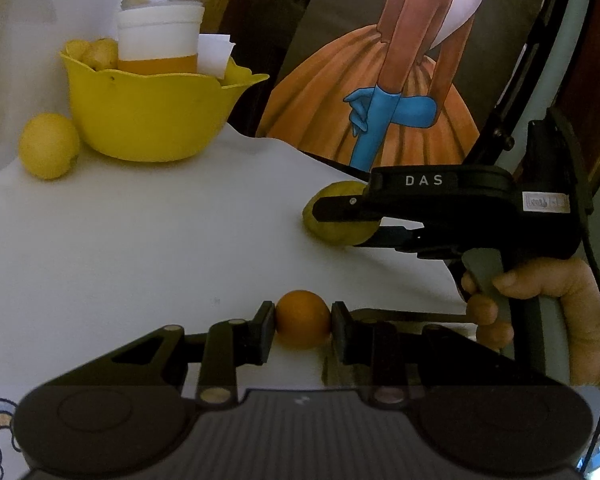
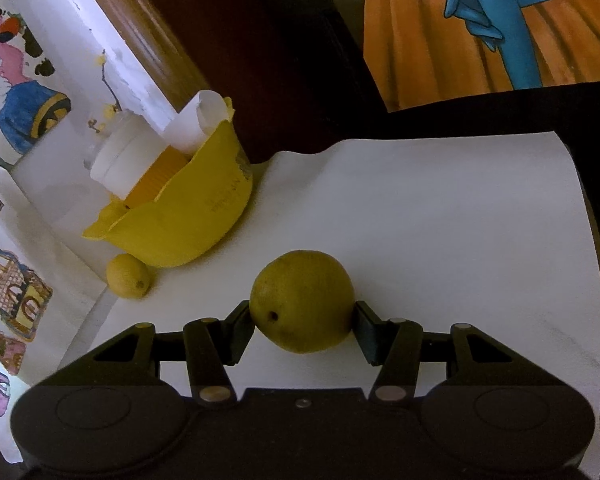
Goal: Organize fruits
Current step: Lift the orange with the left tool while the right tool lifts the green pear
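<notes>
A small orange fruit (image 1: 302, 318) sits on the white table between the pads of my left gripper (image 1: 302, 326), which is shut on it. My right gripper (image 2: 303, 322) is shut on a yellow-green pear-like fruit (image 2: 302, 300); in the left wrist view that fruit (image 1: 336, 226) shows at the right with the right gripper's fingers (image 1: 340, 204) around it. A yellow bowl (image 1: 148, 116) at the back left holds several yellow fruits, a white cup and paper. A lemon (image 1: 49, 145) lies on the table left of the bowl, also seen as the lemon (image 2: 128, 276) beside the bowl (image 2: 188, 220).
The white table (image 1: 140, 240) ends in a curved far edge near a dark chair and a painted picture (image 1: 380, 100). A hand (image 1: 540, 292) holds the right gripper's handle at the right. Illustrated paper (image 2: 8, 300) lies along the table's left side.
</notes>
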Demonstrator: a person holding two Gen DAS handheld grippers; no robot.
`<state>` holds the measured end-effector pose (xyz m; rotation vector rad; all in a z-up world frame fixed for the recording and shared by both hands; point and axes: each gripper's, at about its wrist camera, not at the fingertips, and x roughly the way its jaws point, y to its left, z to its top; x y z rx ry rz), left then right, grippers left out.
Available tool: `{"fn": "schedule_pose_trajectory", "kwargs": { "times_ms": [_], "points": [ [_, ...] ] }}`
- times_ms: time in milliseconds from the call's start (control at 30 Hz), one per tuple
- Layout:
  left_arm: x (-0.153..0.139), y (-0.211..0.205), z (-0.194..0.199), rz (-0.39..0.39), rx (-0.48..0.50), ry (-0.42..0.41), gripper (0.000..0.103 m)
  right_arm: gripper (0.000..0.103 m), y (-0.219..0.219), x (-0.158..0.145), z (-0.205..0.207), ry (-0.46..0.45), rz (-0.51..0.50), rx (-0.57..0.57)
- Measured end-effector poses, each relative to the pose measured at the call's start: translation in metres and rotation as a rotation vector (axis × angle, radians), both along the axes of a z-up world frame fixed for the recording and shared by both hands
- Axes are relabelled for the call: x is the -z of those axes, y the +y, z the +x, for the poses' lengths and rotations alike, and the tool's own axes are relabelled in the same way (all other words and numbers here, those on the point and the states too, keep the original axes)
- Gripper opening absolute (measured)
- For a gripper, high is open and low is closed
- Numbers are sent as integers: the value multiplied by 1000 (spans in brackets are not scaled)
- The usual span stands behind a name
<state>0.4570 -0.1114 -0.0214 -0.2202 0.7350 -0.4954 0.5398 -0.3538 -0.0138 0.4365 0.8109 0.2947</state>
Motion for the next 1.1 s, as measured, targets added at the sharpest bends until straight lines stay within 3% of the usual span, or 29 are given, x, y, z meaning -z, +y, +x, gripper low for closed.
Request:
{"fn": "schedule_pose_trajectory", "kwargs": {
  "times_ms": [200, 567, 833, 1100],
  "points": [
    [-2, 2, -4, -3, -1, -5, 33, 55, 0, -4, -3, -30, 17, -10],
    [-1, 3, -1, -1, -13, -3, 33, 55, 4, 1, 2, 2, 10, -23],
    [4, 5, 1, -2, -31, 8, 33, 58, 17, -1, 4, -8, -97, -51],
    [6, 8, 3, -9, -34, 11, 33, 58, 24, 2, 8, -5, -128, -66]
  ]
}}
